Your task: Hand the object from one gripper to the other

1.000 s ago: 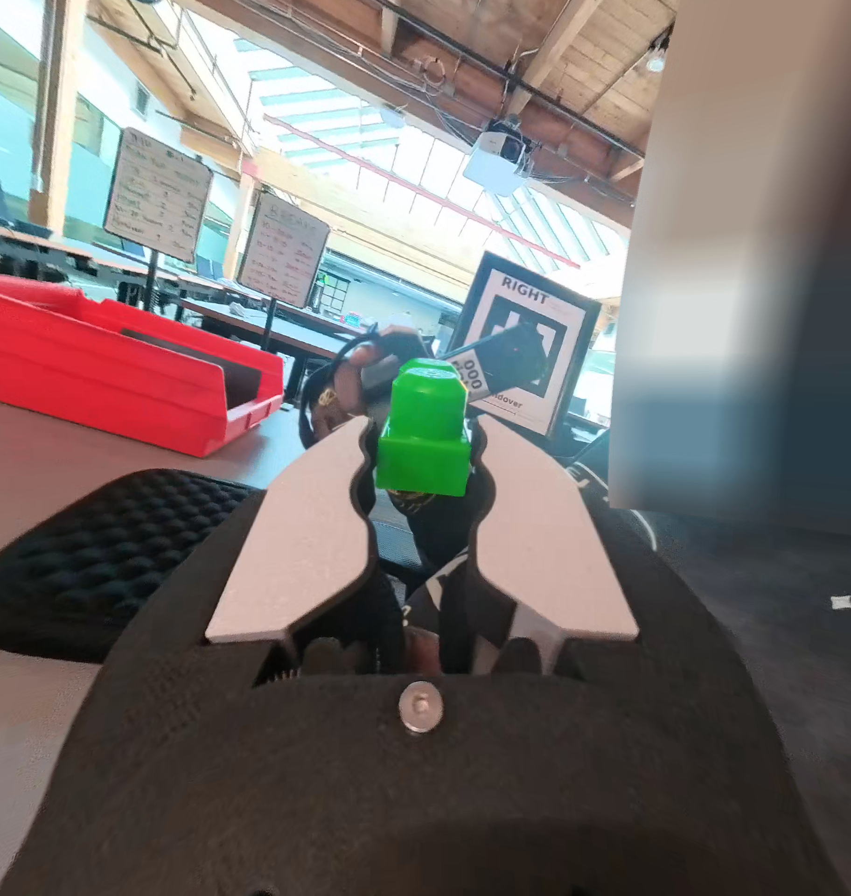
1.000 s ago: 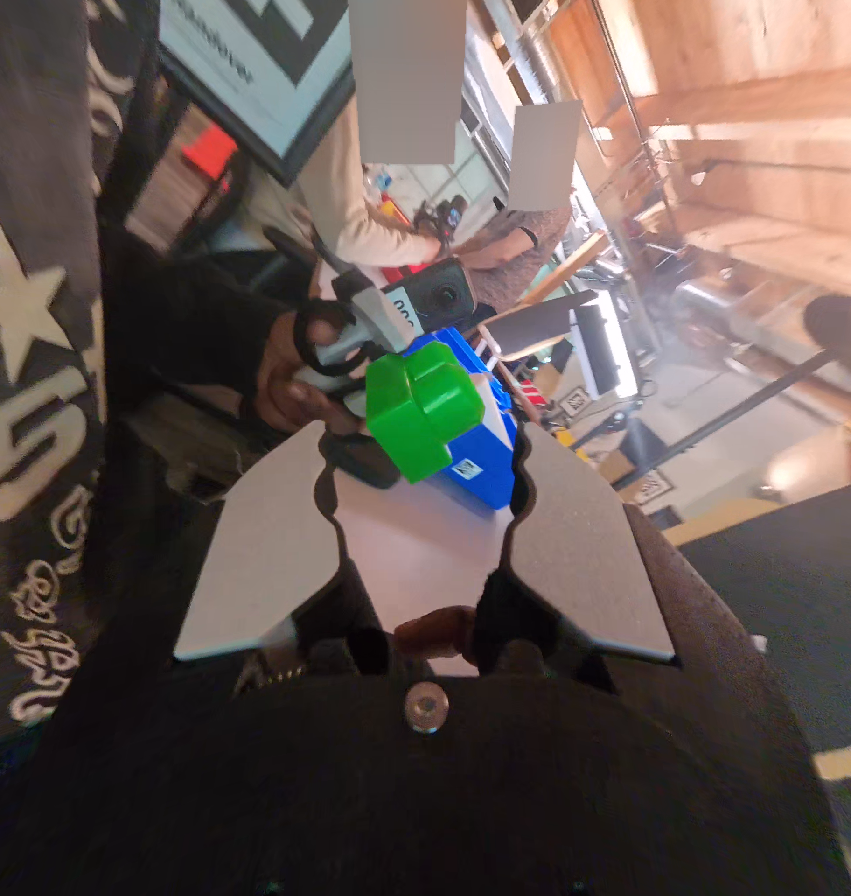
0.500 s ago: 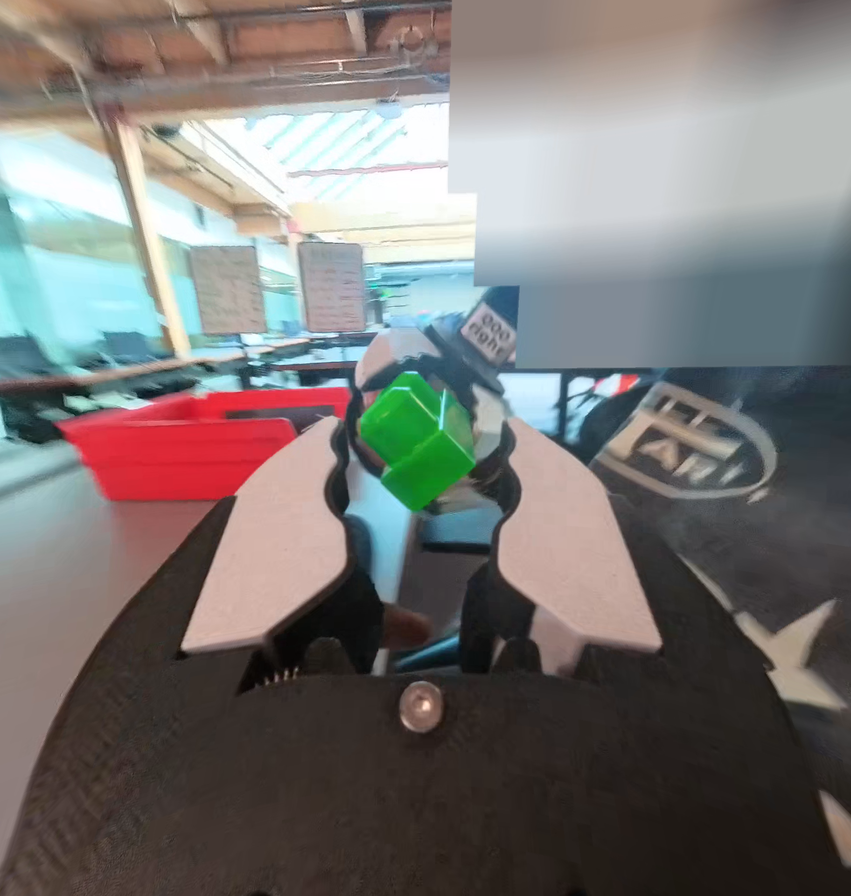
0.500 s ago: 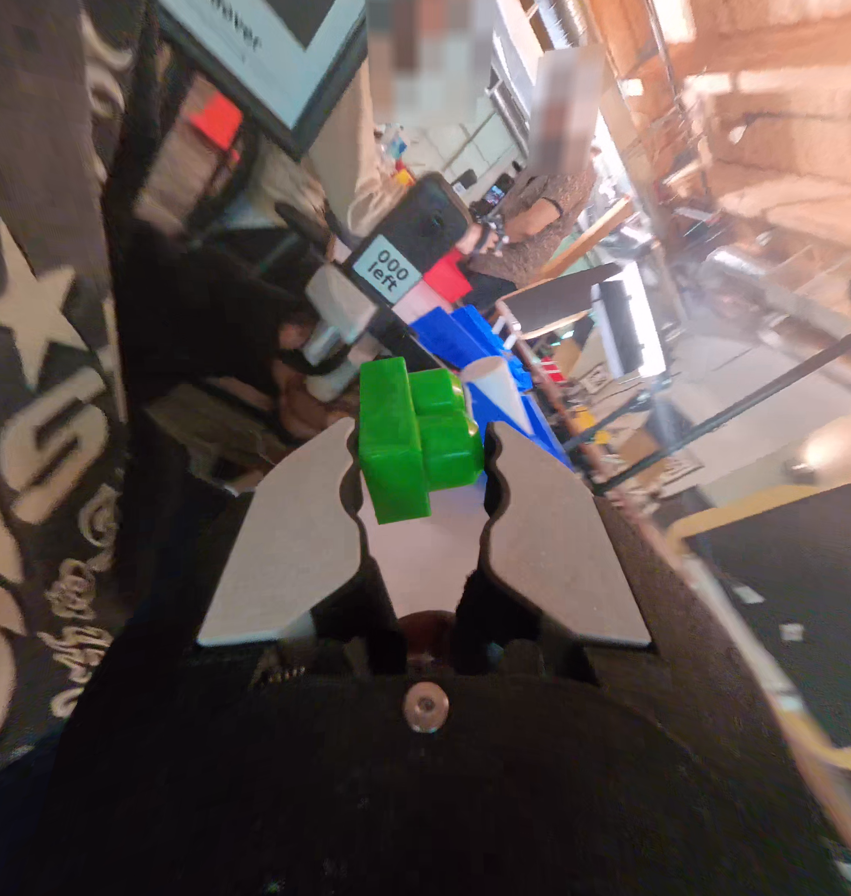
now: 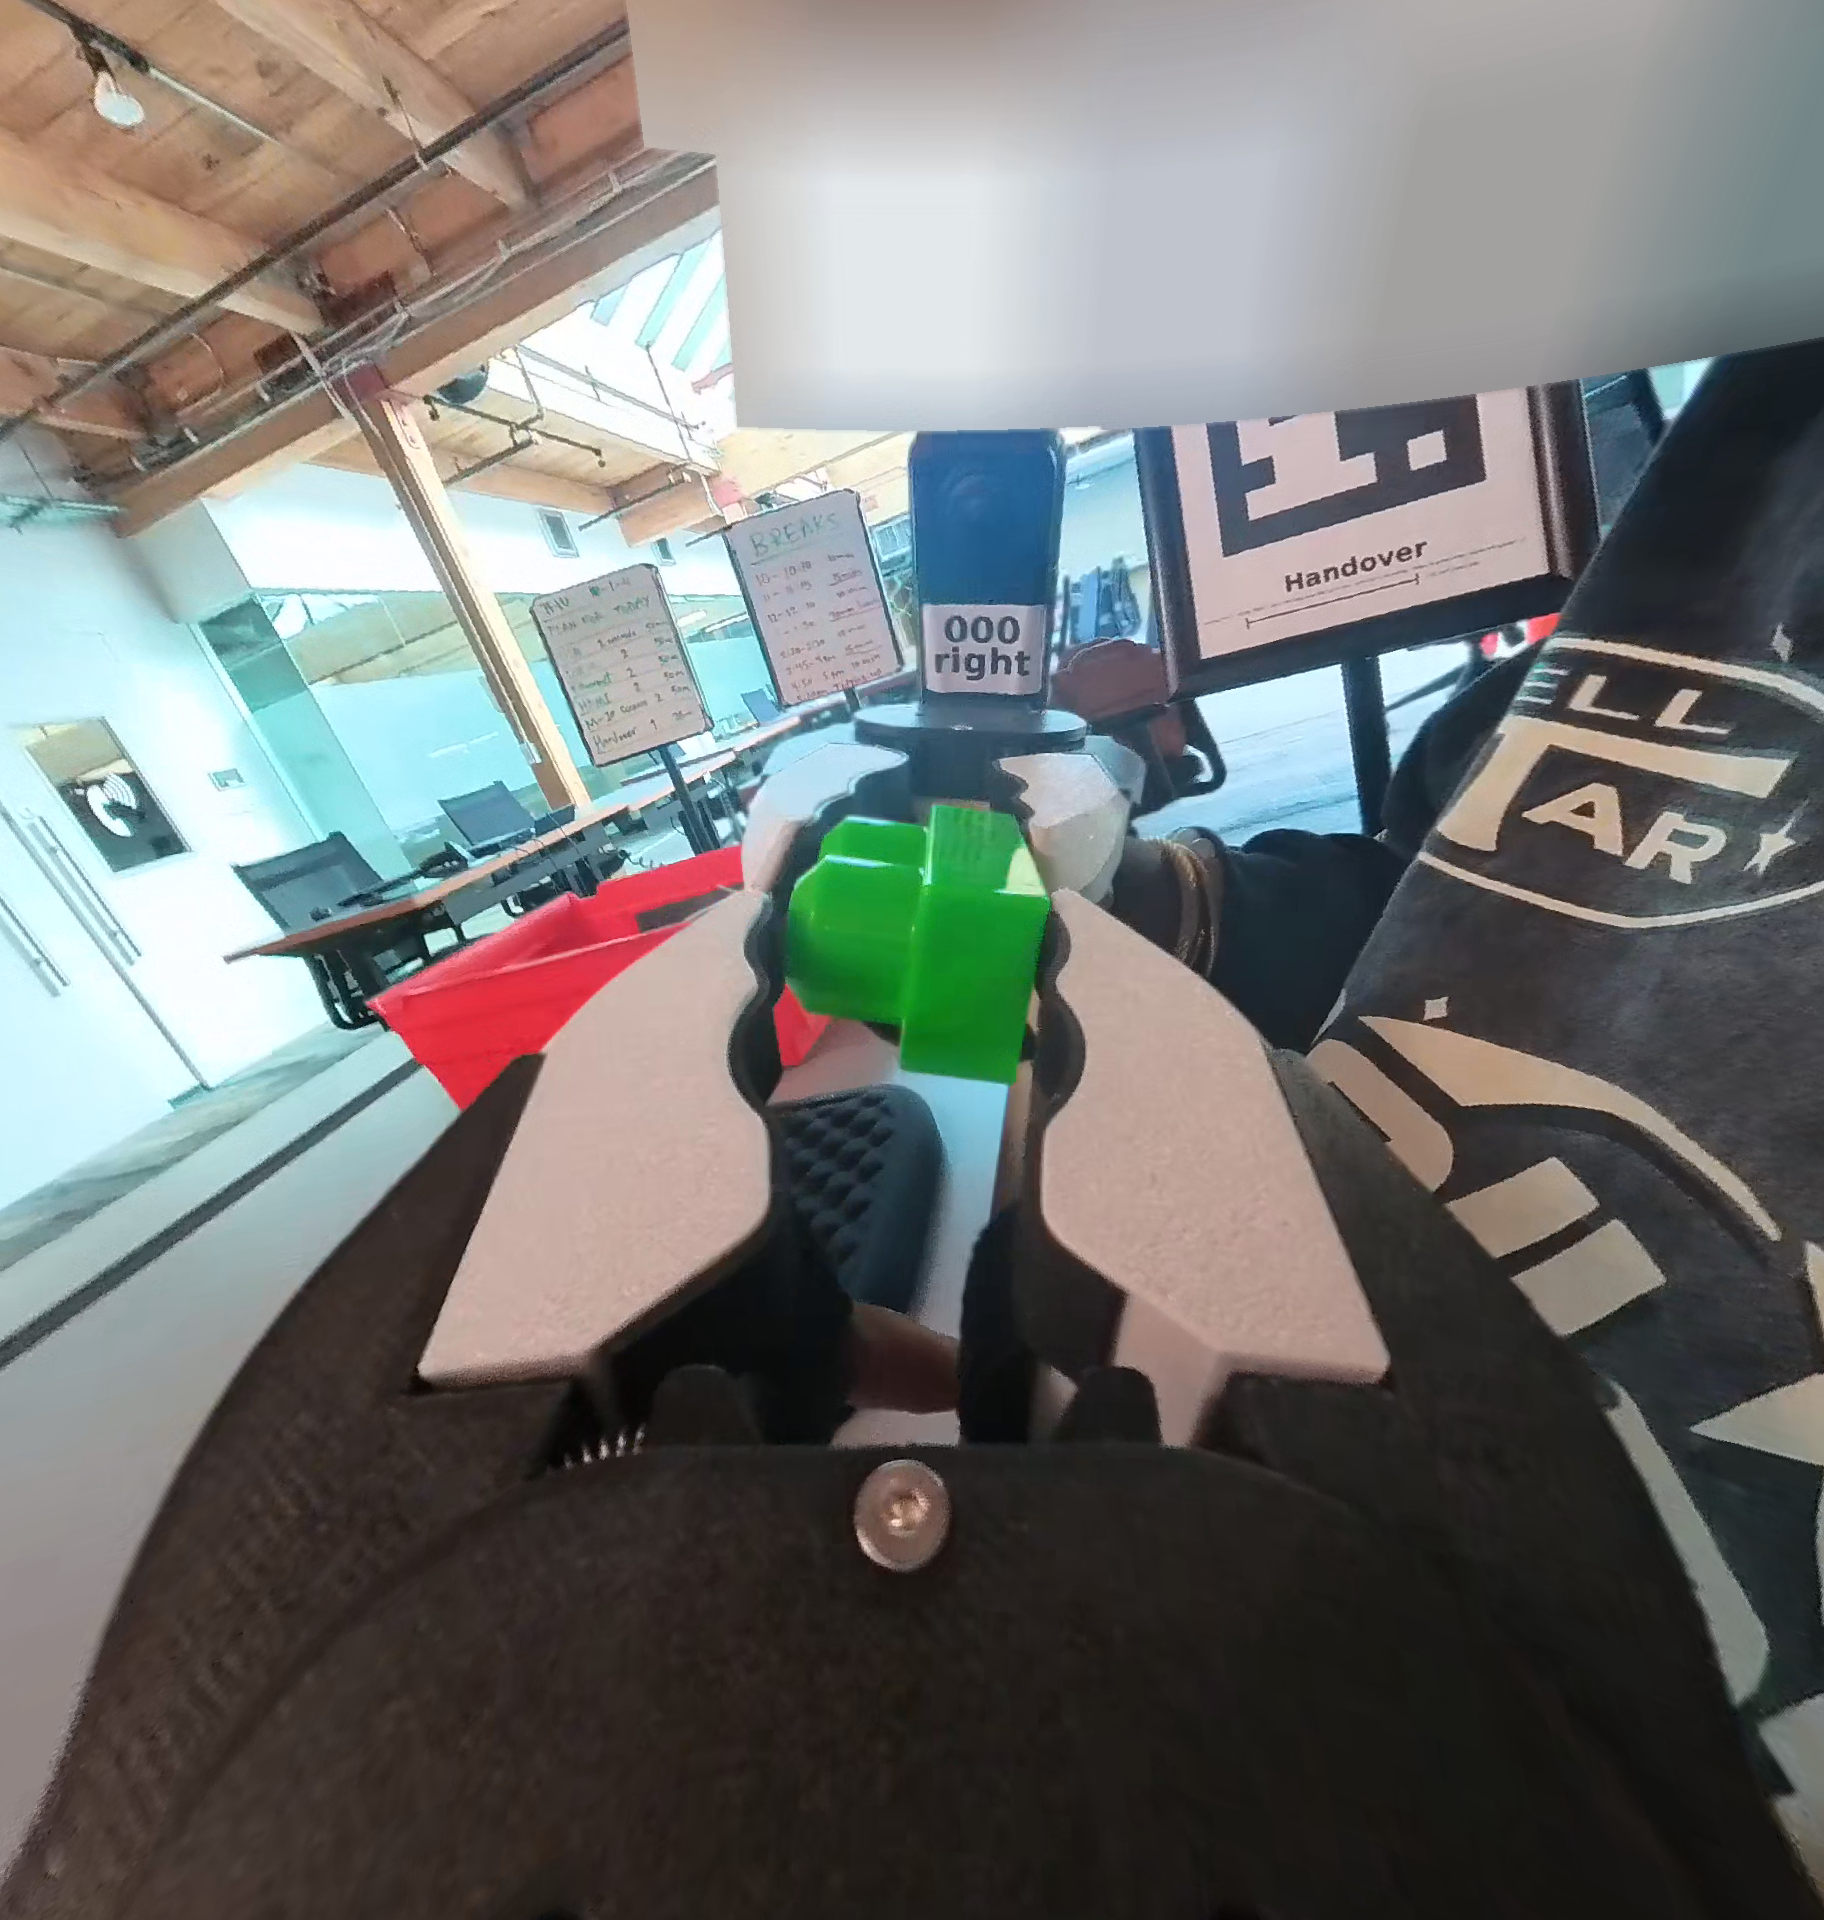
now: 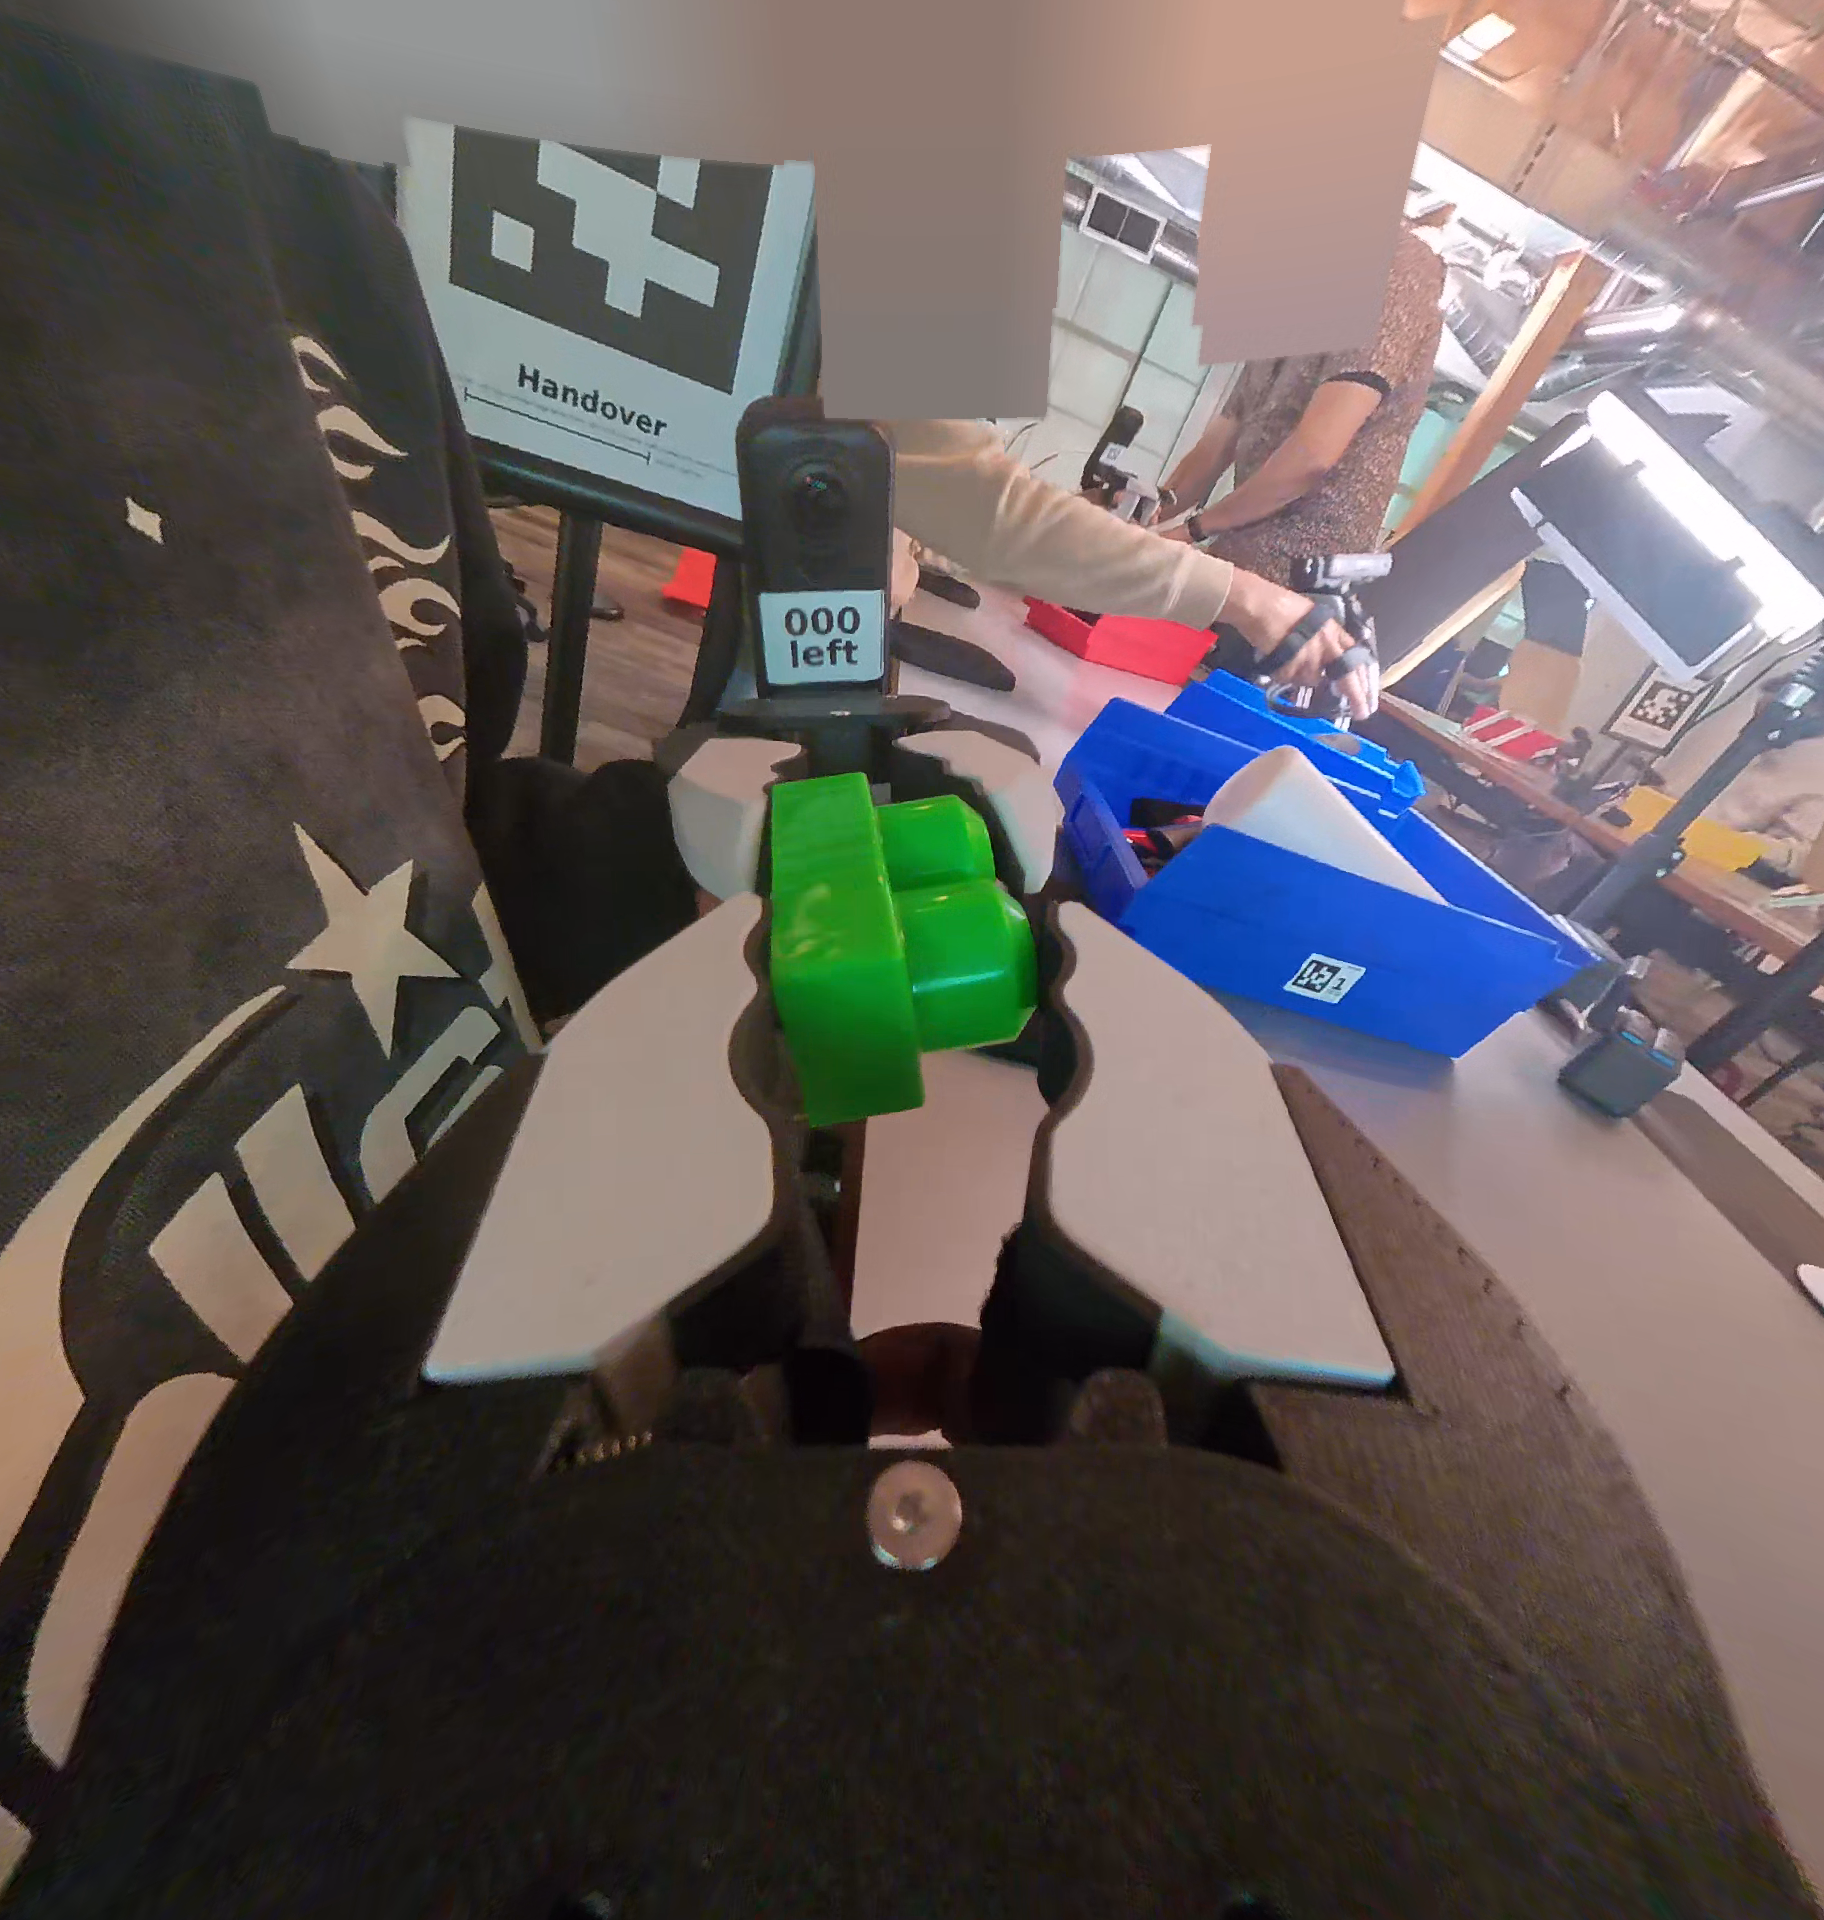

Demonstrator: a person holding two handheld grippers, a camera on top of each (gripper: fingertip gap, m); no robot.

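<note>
Both claws around green block

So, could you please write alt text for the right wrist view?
A bright green plastic block sits between the grey fingertips of the right gripper, with the left gripper facing it from behind. A blue plastic bin rests on the grey table to the right.

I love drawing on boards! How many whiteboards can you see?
2. One whiteboard stands just right of the wooden post; the other whiteboard stands right of it, beside the black camera. More may be hidden behind the blur.
</note>
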